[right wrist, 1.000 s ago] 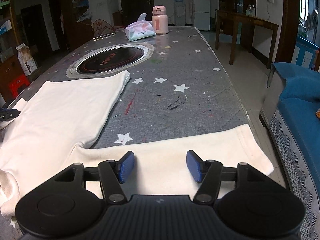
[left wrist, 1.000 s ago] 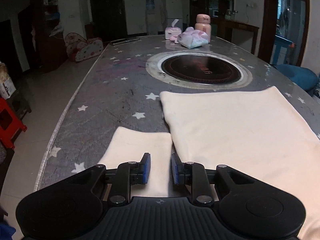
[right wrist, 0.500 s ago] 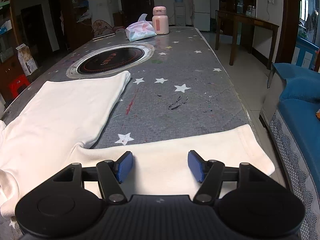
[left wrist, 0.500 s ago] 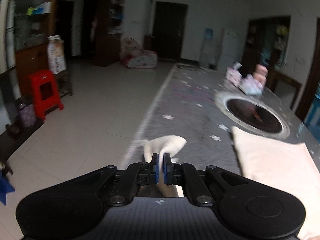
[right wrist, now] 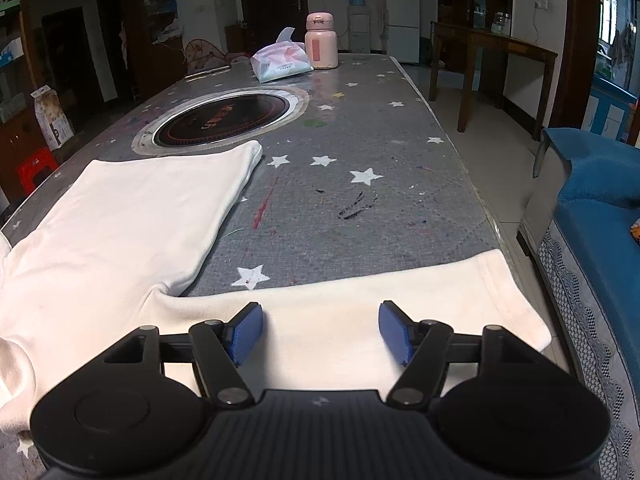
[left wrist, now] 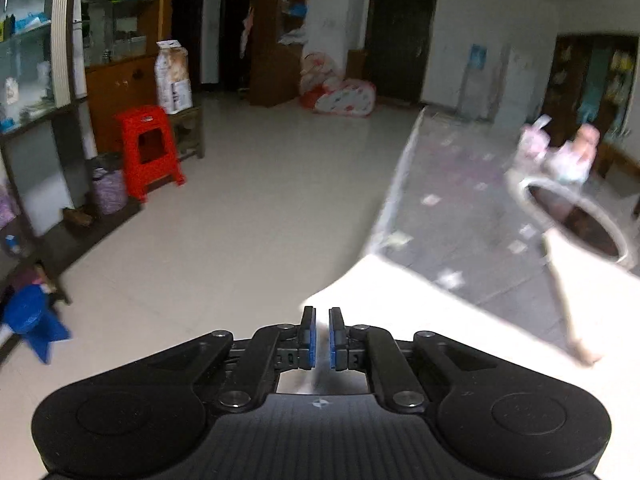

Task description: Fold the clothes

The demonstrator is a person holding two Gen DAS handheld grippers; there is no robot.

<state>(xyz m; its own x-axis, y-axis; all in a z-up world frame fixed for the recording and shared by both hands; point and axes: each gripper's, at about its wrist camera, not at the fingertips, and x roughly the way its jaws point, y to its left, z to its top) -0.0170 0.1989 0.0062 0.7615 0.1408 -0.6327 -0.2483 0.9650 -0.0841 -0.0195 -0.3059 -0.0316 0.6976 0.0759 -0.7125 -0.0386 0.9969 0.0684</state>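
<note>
The left gripper is pinched nearly closed on the shirt's blurred sleeve, its grip point hidden. The right gripper gapes wide over the other sleeve, near the table edge.

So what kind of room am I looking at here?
Most likely a home dining and living room: a long star-patterned table with a built-in round cooktop, a white fridge beside a water dispenser at the far wall, and a red plastic stool.
</note>
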